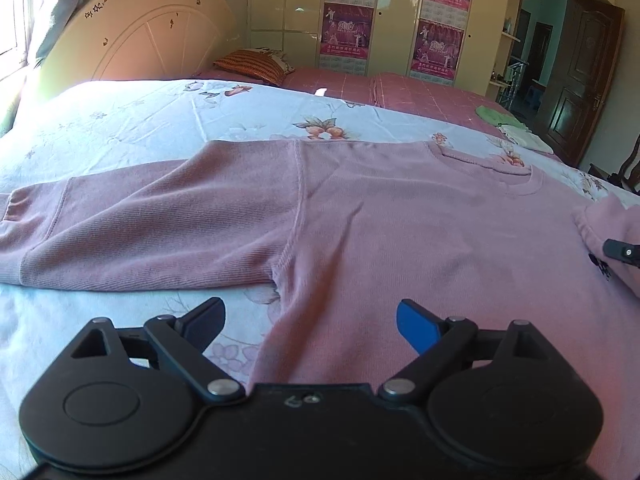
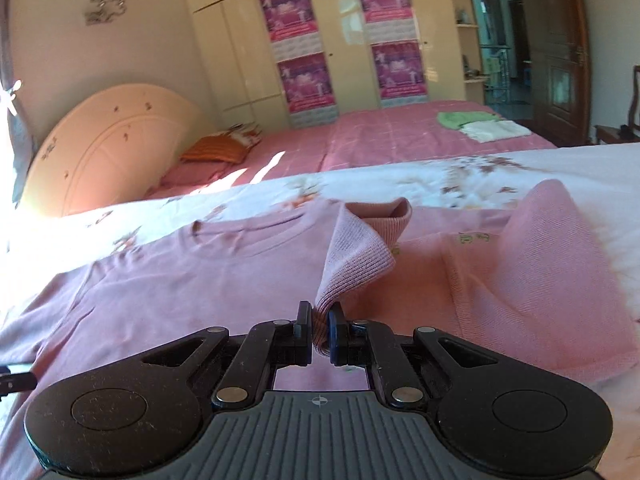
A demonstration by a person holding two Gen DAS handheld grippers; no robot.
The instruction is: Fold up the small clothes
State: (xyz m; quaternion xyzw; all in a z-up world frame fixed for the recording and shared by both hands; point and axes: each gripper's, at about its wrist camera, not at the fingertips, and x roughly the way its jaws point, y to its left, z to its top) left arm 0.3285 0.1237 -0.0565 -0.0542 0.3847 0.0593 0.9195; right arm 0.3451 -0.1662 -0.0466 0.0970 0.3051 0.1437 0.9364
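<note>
Pink sweater (image 1: 400, 216) lies flat on the floral bedspread (image 1: 140, 120), its neckline (image 1: 516, 178) toward the far edge. Right gripper (image 2: 319, 330) is clamped on the cuff (image 2: 352, 256) of one sleeve, lifted over the chest below that neckline, so the sleeve fold looks to be in hand. Left gripper (image 1: 310, 322) hovers with fingers wide apart, empty, near the other armpit. Next, the cuff likely needs laying flat across the body and releasing.

Open floral bedspread (image 1: 132, 116) lies clear beyond the pink sweater (image 1: 400, 232) toward the headboard (image 1: 152, 28); folded green and white cloths (image 2: 480, 124) occupy the pink bed's (image 2: 380, 136) far corner near the door.
</note>
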